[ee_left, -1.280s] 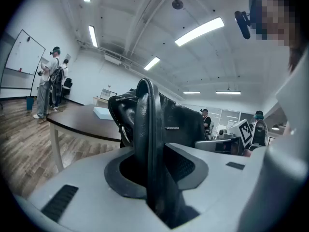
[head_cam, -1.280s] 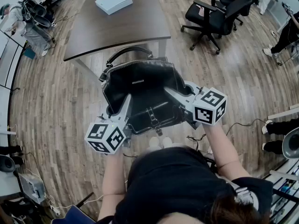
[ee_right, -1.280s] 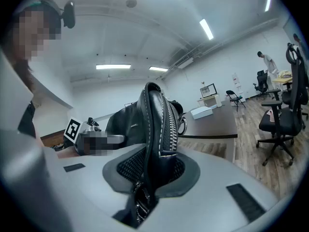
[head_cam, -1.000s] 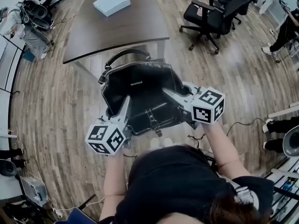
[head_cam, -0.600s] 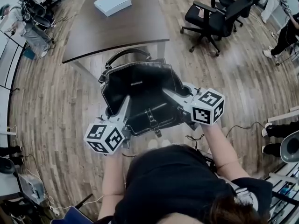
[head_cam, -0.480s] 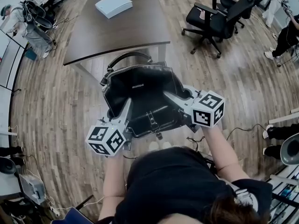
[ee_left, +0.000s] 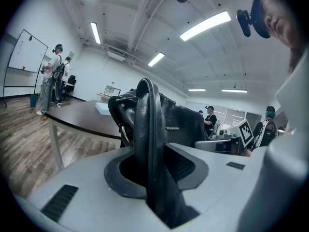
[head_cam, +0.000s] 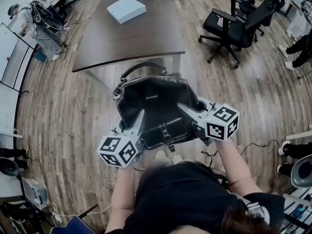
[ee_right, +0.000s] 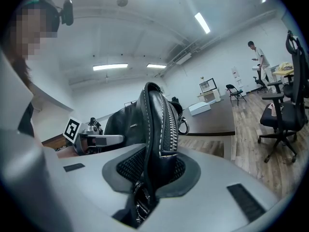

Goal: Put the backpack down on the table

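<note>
A black leather backpack (head_cam: 155, 101) hangs in the air between my two grippers, just short of the dark brown table (head_cam: 131, 35). Its top handle (head_cam: 144, 66) overlaps the table's near edge in the head view. My left gripper (head_cam: 140, 120) is shut on the bag's left side; in the left gripper view a black leather fold (ee_left: 147, 139) is pinched between the jaws of the left gripper (ee_left: 152, 175). My right gripper (head_cam: 187, 109) is shut on the right side, where the zipped edge (ee_right: 159, 124) runs between the jaws of the right gripper (ee_right: 152, 173).
A white box (head_cam: 126, 9) lies on the far part of the table. A black office chair (head_cam: 234, 28) stands to the right on the wood floor. People stand at the far left (head_cam: 41, 21), near a whiteboard (head_cam: 12, 62). Cables lie on the floor at the lower right.
Both grippers have carried the backpack a little forward toward the table's near edge. Their hold on the bag looks the same.
</note>
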Demonstrator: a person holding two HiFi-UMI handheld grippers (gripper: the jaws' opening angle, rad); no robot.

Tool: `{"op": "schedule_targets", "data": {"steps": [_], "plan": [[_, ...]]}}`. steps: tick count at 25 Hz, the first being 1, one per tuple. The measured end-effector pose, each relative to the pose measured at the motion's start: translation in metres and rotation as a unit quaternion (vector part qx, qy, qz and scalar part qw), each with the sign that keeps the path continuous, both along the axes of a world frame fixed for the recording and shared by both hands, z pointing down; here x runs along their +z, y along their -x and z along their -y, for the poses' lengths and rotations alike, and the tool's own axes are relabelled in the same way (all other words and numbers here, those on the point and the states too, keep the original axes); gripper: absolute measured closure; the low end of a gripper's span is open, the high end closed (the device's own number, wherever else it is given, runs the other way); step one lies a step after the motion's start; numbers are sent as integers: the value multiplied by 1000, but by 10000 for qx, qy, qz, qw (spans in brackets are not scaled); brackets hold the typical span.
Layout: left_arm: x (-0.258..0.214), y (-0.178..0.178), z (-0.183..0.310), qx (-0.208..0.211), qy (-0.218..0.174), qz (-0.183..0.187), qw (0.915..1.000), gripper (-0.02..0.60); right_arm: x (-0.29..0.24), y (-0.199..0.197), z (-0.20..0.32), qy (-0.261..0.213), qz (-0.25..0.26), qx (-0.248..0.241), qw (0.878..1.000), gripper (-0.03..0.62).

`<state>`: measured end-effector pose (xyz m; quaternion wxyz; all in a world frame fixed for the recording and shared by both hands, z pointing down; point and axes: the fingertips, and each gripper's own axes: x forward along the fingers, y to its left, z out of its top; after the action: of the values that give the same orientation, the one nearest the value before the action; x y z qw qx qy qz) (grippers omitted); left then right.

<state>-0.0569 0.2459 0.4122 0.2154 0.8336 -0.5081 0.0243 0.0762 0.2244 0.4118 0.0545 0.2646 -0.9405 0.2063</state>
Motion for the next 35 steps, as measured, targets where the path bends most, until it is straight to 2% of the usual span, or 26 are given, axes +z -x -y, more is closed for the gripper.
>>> {"op": "schedule_targets", "data": {"steps": [9, 25, 35], "plan": [[0, 31, 35, -19, -19, -21, 10000, 443, -1, 32, 36, 22, -34, -44, 10000, 505], [-17, 106, 128, 295, -205, -46, 9993, 443, -18, 105, 121, 42, -59, 158, 9998, 507], [-33, 91, 191, 409, -259, -82, 9988, 442, -35, 90, 182, -76, -77, 256, 9996, 507]]}}
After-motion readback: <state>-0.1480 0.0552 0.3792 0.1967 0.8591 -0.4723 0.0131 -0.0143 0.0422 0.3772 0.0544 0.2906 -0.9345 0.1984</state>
